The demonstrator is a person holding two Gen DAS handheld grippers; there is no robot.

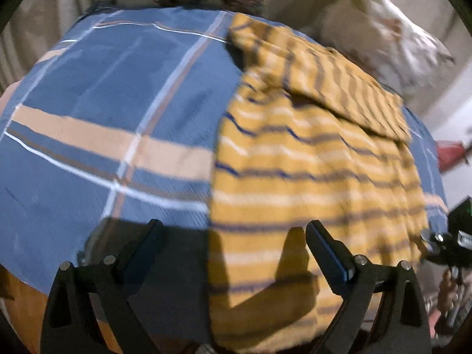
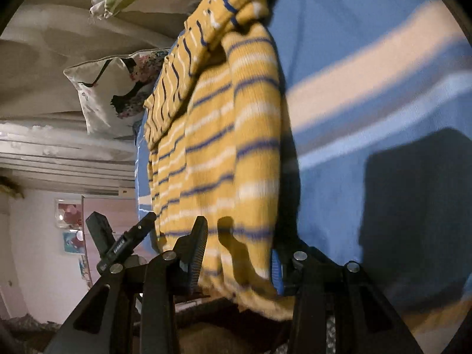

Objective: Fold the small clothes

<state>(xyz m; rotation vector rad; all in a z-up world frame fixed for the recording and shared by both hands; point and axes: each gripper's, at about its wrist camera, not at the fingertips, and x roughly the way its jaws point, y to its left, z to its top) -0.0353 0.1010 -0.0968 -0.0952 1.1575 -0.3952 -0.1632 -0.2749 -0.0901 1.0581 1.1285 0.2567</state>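
Striped sweater (image 1: 309, 159) flat; both hand-held grippers (image 1: 233, 230) (image 2: 239, 236) spread above hem.

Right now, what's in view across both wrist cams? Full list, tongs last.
Striped top: 1, mustard with white and blue stripes, flat on the bed, sleeve folded across its far part.
Bedsheet: 1, blue plaid with tan and white bands, under the top.
Pillow: 1, white floral, far end of the bed.
Wall pictures: at least 2, red and teal, blurred.
Left tongs: open, over the top's near left edge.
Right tongs: fingers astride the top's near hem; grip unclear.
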